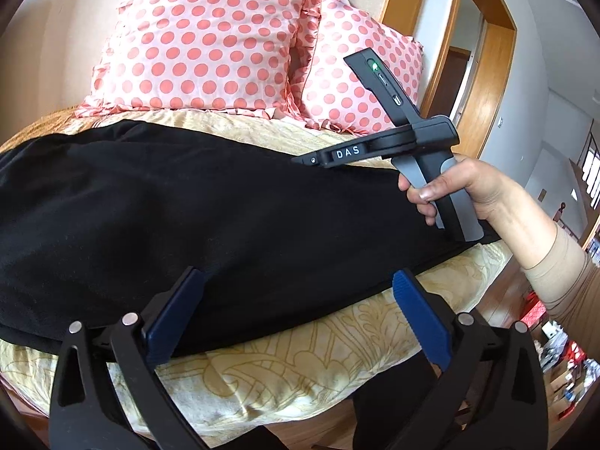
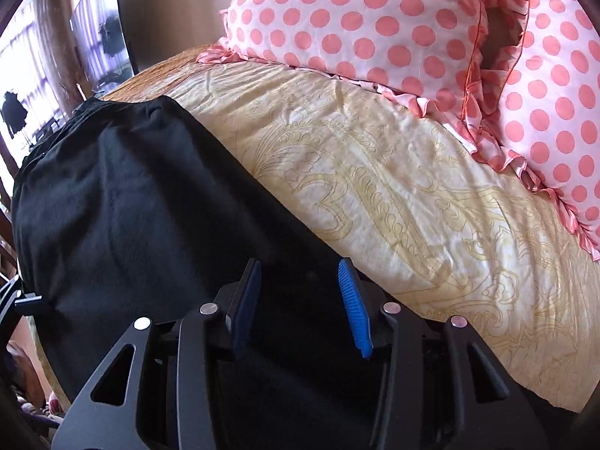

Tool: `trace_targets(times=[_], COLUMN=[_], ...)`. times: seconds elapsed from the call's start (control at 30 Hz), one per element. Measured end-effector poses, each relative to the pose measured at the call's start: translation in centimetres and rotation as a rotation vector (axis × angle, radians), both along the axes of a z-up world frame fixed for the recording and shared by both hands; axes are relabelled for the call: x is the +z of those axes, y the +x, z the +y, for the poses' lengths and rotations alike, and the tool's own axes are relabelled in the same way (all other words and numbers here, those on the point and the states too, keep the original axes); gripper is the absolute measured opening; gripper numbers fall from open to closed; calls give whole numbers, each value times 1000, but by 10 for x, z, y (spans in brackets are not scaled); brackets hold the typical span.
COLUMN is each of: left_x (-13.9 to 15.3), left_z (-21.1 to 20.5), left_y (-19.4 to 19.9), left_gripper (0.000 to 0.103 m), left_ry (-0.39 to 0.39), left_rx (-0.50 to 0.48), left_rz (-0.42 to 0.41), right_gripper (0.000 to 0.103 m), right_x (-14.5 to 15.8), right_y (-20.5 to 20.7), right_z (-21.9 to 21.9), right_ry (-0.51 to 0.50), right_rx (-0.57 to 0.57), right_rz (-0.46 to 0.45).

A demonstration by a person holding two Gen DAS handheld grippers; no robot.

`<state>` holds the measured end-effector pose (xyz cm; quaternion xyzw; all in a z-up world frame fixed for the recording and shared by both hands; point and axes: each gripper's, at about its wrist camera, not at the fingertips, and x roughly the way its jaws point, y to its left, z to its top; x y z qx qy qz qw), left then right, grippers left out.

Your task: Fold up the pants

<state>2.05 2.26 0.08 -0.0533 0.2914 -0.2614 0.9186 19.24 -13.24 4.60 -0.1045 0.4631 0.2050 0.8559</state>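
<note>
Fingers of the left gripper (image 1: 296,281) are spread wide, empty, with the black pants (image 1: 187,217) lying flat directly ahead of and beneath them on the yellow bedspread (image 1: 262,371). Right gripper (image 2: 300,277) fingers stand moderately apart, empty, just above the pants (image 2: 150,206); polka-dot pillows (image 2: 375,22) lie beyond.

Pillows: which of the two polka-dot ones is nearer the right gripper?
The smaller pillow, tucked behind the bigger pillow's right edge; the right gripper hovers just before it.
</note>
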Motion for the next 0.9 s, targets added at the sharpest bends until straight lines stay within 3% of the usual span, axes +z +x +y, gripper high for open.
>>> trace_targets(times=[0.13, 0.17, 0.33, 0.5, 0.63, 0.7, 0.77, 0.8, 0.9], left_x=[-1, -1, -1, -1, -1, -1, -1, -2, -2], left_z=[-2, -3, -1, -1, -2, -2, -3, -3, -3], left_y=[-1, -1, 0, 1, 1, 1, 1, 2, 1], left_gripper=[101, 101, 101, 101, 101, 101, 101, 101, 101], left_ry=[21, 22, 17, 17, 20, 23, 27, 30, 31], left_rx=[-4, -5, -4, 1, 0, 0, 2, 1, 2], left_rz=[-17, -19, -20, -15, -15, -17, -18, -19, -22], right_gripper=[42, 31, 4, 2, 3, 13, 54, 59, 60], right_x=[-3, -3, 0, 5, -2, -1, 1, 3, 11], right_y=[-3, -5, -10, 4, 8, 9, 8, 6, -3], right_z=[-6, -4, 11, 6, 11, 9, 0, -7, -46], right_ry=[28, 27, -19, -13, -70, -79, -100, -120, -152], right_rx=[9, 25, 73, 2, 3, -12, -58, -85, -195], right_rz=[4, -3, -38, -82, -81, -75, -87, -106, -142])
